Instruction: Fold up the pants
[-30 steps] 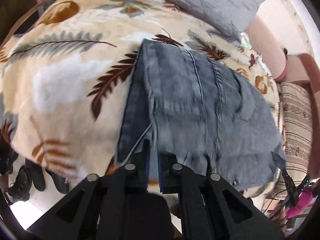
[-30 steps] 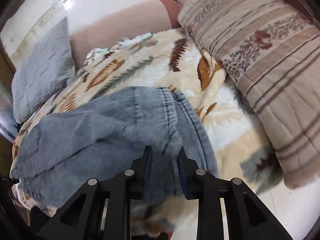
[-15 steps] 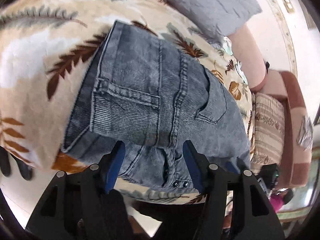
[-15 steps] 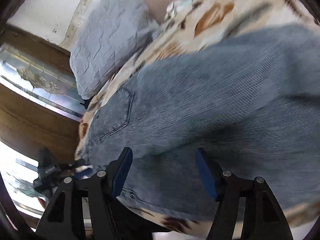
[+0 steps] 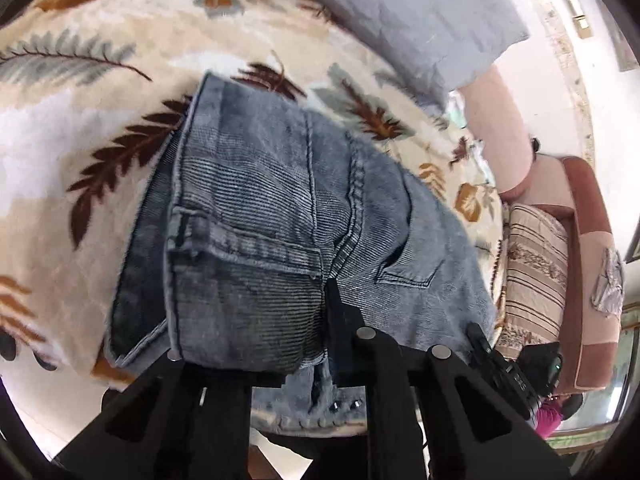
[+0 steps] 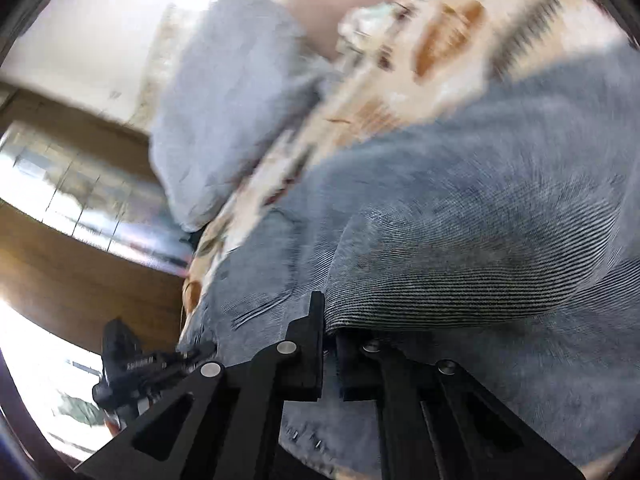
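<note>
Grey-blue jeans lie folded on a leaf-print blanket on a bed. A thick fold of denim drapes over my left gripper and hides its left finger; the right finger shows at the fold's edge, and the jaws stand wide apart. In the right wrist view the jeans fill the frame. My right gripper has its jaws close together, pinching the lower edge of a denim fold. The view is motion-blurred.
A grey pillow lies at the head of the bed and shows in the right wrist view. A striped cushion and a pink armchair stand at the right. A wooden cabinet stands beyond the bed.
Both grippers opened, shifted along the jeans, and the right one has closed again on a fold. Denim now drapes over the left gripper, which stays wide open.
</note>
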A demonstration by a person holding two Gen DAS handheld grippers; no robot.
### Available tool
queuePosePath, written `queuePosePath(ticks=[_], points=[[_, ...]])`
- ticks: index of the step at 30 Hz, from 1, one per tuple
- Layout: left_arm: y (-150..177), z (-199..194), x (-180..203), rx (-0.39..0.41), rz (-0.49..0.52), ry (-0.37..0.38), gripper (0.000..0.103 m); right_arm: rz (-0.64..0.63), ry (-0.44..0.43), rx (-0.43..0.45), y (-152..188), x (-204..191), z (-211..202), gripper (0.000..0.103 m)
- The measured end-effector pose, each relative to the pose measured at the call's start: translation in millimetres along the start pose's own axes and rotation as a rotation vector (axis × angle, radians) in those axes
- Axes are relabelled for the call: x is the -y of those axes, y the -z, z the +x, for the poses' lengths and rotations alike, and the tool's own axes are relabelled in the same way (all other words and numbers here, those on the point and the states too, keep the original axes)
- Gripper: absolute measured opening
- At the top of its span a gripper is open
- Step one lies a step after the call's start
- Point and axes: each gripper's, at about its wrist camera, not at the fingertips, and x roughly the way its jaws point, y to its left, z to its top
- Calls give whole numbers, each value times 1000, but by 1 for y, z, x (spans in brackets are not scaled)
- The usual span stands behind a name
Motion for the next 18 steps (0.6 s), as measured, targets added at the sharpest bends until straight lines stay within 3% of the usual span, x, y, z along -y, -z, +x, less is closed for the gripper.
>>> queuePosePath(ticks=[5, 9, 12, 13, 15, 16, 18], points=[[33, -30, -16, 36, 32, -2, 12, -81, -23, -21, 38, -17, -39, 4], [50, -9, -41, -27, 6, -80, 12, -9, 24, -128, 76, 14, -21, 8], [51, -13, -45, -22, -7, -69, 14, 24, 62, -167, 87, 30, -14, 9], [52, -19, -39, -15, 9, -68, 15, 28, 55, -156, 85, 31, -20, 13], [57, -29, -30, 5, 46, -65, 17, 19, 59, -87, 76, 32, -43, 34], [60, -32, -27, 7, 64, -51, 29, 22, 68, -43, 71, 37, -58, 49], [66, -32, -17, 4, 93, -27, 51, 64, 105, 59, 62, 56, -93, 52]])
